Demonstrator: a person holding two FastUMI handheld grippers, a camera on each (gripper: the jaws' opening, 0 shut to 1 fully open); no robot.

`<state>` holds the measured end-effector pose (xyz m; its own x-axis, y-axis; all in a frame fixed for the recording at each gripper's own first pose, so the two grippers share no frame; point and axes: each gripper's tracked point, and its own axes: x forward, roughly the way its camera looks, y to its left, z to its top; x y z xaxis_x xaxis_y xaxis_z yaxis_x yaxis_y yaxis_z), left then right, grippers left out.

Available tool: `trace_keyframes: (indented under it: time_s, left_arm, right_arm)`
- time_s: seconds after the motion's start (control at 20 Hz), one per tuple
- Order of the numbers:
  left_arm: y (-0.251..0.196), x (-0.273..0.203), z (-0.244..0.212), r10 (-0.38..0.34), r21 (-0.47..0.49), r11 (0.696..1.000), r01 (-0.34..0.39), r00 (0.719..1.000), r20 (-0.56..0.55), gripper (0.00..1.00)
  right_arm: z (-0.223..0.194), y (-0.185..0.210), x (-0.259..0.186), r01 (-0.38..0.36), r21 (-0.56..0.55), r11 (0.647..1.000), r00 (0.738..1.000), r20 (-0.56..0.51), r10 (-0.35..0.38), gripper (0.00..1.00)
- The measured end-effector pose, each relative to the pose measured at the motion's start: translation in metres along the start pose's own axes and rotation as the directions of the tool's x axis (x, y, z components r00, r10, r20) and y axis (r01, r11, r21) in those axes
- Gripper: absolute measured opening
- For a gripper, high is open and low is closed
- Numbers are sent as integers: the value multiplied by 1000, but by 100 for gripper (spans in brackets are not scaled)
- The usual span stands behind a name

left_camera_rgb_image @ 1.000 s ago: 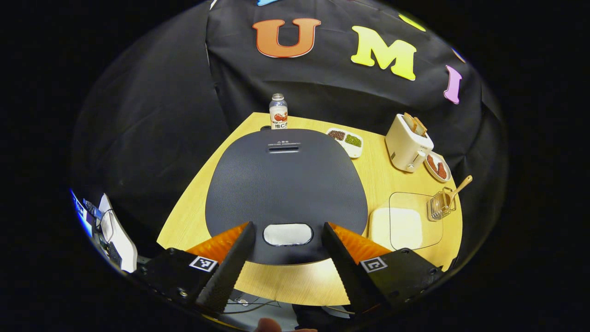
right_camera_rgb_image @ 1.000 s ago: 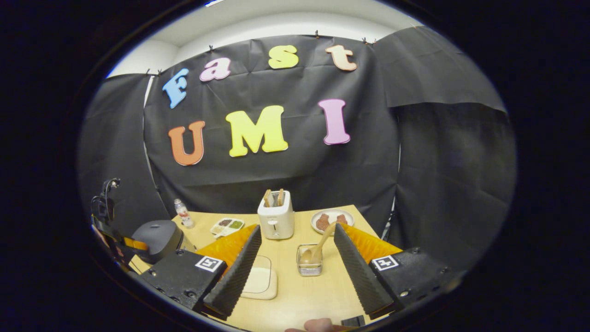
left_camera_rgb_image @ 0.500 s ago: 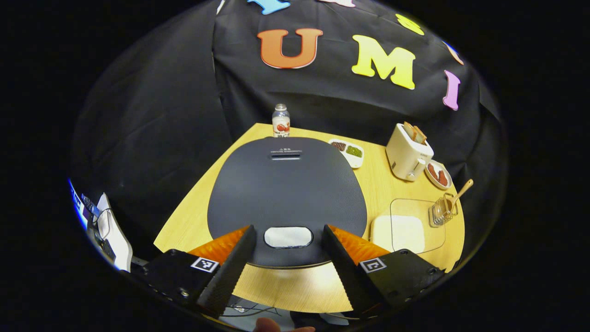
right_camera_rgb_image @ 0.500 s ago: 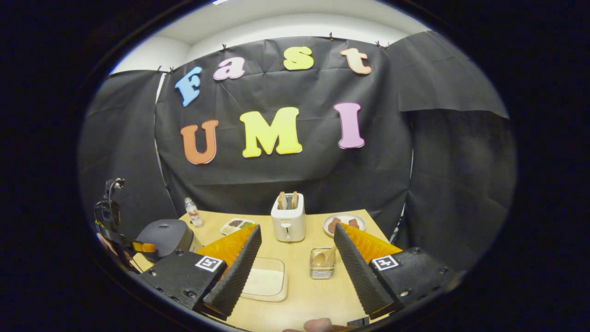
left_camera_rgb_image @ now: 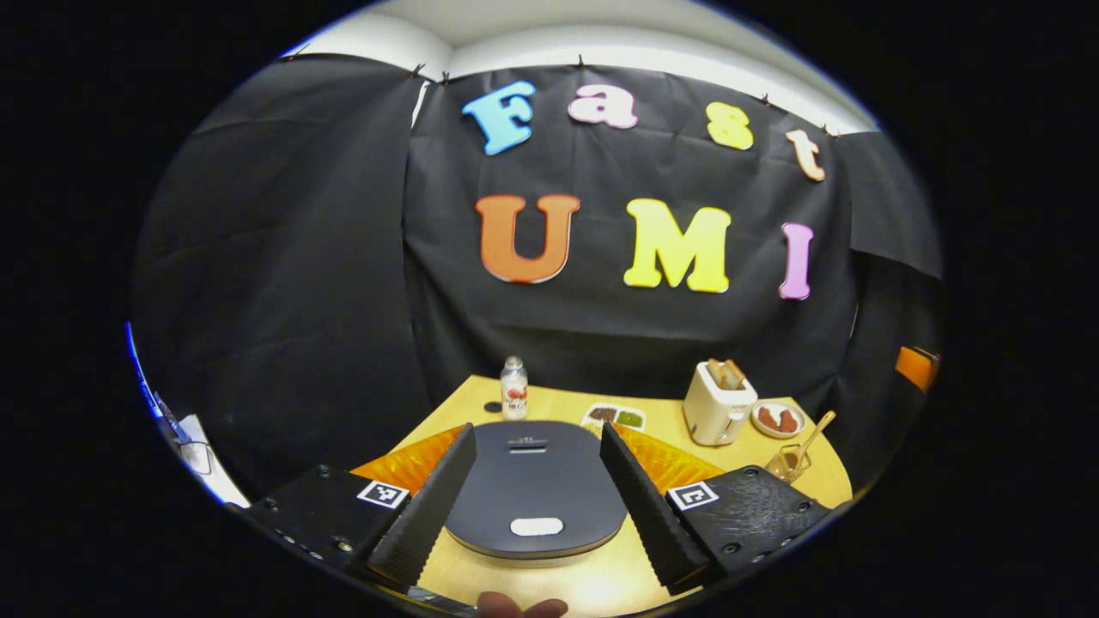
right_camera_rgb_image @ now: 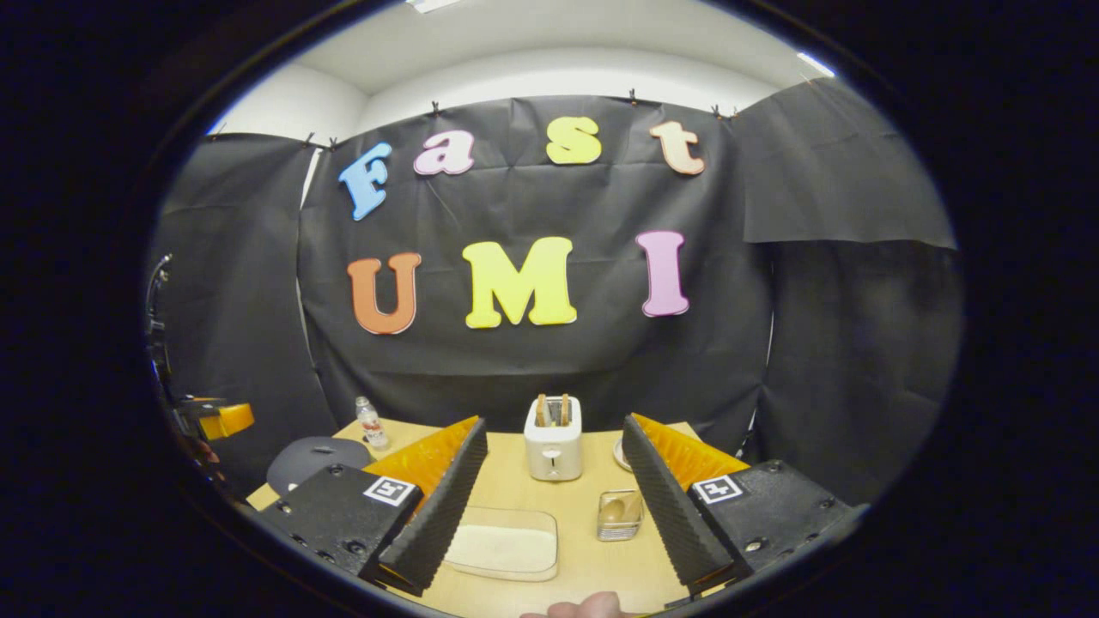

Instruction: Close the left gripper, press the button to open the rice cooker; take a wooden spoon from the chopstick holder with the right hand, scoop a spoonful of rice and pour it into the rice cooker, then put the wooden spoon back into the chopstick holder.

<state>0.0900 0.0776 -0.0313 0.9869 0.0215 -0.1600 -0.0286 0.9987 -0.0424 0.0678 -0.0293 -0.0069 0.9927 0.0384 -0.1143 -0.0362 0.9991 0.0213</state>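
Left tongs [left_camera_rgb_image: 537, 493]: spread wide, nothing between the fingers, held above the near edge of the surface; the rice cooker lid sits framed between them
Right tongs [right_camera_rgb_image: 554, 498]: spread wide, holding nothing, above the near right part of the surface
Rice cooker [left_camera_rgb_image: 534, 489]: dark lid down, at the near left of the surface; pale oval button [left_camera_rgb_image: 537, 526] at its near edge, untouched
Rice cooker, right gripper view [right_camera_rgb_image: 316, 455]: far left, partly hidden behind the right tongs' left finger
Chopstick holder [right_camera_rgb_image: 620, 513]: small wire basket at the near right, between the right tongs' fingers, just beside the right one
Wooden spoon [left_camera_rgb_image: 814, 431]: stands in the holder, handle leaning up and to the right
Rice container [right_camera_rgb_image: 505, 548]: clear lidded box with white rice, near centre, just left of the holder
Toaster [right_camera_rgb_image: 554, 438]: white, far centre-right, two slices standing in it
Plate [left_camera_rgb_image: 778, 419]: right of the toaster, brown pieces on it
Divided dish [left_camera_rgb_image: 615, 418]: between cooker and toaster, dark and green fillings
Bottle [left_camera_rgb_image: 514, 389]: far left, behind the cooker
Surface [left_camera_rgb_image: 592, 584]: light wood
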Motion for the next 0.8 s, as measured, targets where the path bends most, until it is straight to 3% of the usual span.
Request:
trace_keyframes:
  time_s: [0.35, 0.8]
  left_arm:
    - [-68, -66, 43, -165, 40, 986, 161, 975, 151, 94]
    - [-139, -126, 46, -186, 51, 983, 179, 958, 218, 94]
  right_arm:
    - [18, 21, -51, 27, -29, 999, 998, 61, -25, 99]
    - [27, -11, -103, -23, -30, 999, 993, 113, 26, 100]
